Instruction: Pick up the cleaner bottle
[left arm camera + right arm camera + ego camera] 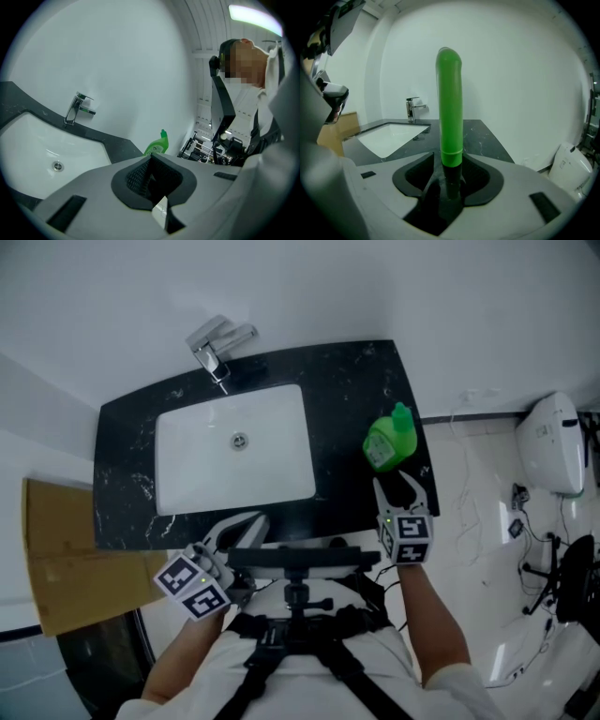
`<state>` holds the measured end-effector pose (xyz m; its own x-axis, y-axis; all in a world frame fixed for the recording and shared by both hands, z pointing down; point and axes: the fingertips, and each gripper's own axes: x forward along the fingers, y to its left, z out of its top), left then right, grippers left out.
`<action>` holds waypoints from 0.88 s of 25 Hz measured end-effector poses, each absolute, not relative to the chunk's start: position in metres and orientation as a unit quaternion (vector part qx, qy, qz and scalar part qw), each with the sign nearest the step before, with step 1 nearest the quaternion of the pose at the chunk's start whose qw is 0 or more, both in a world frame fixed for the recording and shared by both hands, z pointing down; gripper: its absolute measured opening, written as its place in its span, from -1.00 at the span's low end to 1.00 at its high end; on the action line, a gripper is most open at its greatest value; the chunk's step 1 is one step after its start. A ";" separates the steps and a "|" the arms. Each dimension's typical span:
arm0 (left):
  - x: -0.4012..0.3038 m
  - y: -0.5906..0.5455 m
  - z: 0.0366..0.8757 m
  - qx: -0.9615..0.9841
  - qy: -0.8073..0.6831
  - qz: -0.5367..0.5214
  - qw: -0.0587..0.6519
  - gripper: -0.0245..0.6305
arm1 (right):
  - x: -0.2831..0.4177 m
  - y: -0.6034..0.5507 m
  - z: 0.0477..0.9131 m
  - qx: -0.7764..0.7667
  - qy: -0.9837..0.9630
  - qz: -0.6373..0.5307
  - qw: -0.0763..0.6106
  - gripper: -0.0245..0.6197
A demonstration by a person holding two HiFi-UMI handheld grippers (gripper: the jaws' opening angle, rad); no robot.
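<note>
The green cleaner bottle stands upright near the right edge of the black counter. My right gripper sits just in front of it, open. In the right gripper view the bottle rises narrow-side-on between the jaws of the right gripper, with a gap on each side and no pad pressing on it. My left gripper hovers at the counter's front edge below the basin. In the left gripper view the pads of the left gripper meet with nothing between them, and the bottle shows far off.
A white sink basin is set in the counter, with a chrome faucet behind it against the white wall. Cardboard lies on the floor at left. A white toilet, cables and a dark stand are at right.
</note>
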<state>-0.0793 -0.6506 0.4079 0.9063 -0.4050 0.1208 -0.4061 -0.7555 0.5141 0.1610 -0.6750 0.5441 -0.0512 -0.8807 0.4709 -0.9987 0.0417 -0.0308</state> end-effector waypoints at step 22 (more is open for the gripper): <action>-0.085 -0.657 0.403 0.932 -0.247 0.008 0.265 -0.93 | 0.161 -0.723 0.529 0.644 -0.733 0.163 0.145 -0.15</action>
<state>-0.0852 -0.6575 0.4034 0.8782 -0.4559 0.1447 -0.4638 -0.7379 0.4902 0.1608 -0.7227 0.5286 -0.1288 -0.8972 0.4225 -0.9917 0.1178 -0.0523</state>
